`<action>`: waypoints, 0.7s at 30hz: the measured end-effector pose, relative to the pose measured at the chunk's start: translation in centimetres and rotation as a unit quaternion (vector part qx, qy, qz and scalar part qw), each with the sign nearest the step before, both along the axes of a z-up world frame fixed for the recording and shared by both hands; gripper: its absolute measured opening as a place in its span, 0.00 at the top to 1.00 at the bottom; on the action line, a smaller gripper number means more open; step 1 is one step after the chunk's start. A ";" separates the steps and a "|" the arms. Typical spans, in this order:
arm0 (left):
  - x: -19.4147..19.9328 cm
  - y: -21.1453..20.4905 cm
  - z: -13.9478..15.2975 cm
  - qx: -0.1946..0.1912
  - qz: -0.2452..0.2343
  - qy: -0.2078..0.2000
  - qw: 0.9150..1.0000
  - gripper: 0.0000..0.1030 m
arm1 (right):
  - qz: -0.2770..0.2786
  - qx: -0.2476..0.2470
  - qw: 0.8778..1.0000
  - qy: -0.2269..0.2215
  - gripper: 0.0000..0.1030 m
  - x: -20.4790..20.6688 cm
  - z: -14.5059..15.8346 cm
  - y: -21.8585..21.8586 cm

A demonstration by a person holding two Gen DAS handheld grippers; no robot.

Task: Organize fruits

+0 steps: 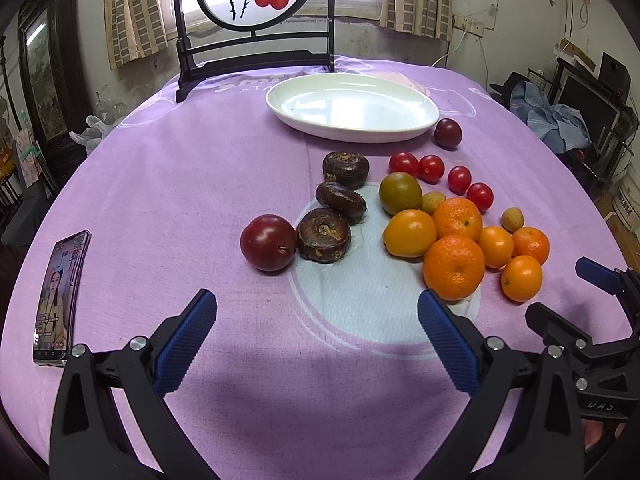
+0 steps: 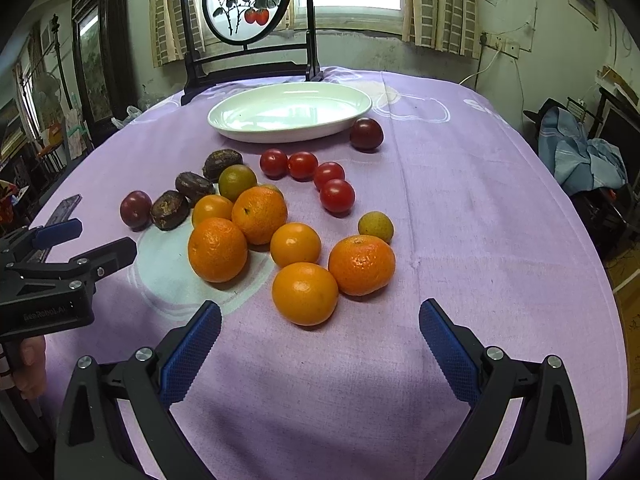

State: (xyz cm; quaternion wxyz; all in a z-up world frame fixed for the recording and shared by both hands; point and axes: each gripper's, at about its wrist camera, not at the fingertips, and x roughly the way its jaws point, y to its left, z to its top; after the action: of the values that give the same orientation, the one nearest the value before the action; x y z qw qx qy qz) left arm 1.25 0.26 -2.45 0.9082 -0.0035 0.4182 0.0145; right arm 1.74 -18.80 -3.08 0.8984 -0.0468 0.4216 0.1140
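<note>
Fruit scattered loose on purple tablecloth, glossy white oval plate bare behind. Both grippers spread wide, holding nothing: left gripper, right gripper. Best centred over nearest smooth orange citrus, closed gently to avoid rolling.

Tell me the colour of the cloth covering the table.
Light purple tablecloth with pale white printed outlines and a white circle under the fruit; the right wrist view shows it best.
</note>
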 end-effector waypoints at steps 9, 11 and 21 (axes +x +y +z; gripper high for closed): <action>0.8 2.7 -1.2 -0.009 0.011 0.013 1.000 0.04 | 0.036 -0.028 0.997 0.055 0.24 0.9 -2.2 1.3; 0.8 3.3 -1.3 -0.013 0.014 0.014 1.000 0.04 | 0.044 -0.021 0.996 0.071 0.30 1.6 -2.6 1.8; 1.1 5.7 -1.6 -0.027 0.025 0.028 0.999 0.04 | 0.028 -0.023 0.997 0.061 0.60 3.7 -2.1 2.3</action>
State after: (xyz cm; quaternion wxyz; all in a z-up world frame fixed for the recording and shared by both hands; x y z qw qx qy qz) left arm 2.37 5.98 -4.04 0.8950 -0.0380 0.4436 0.0262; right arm 5.45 -16.55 -5.17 0.8662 -0.0720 0.4764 0.1322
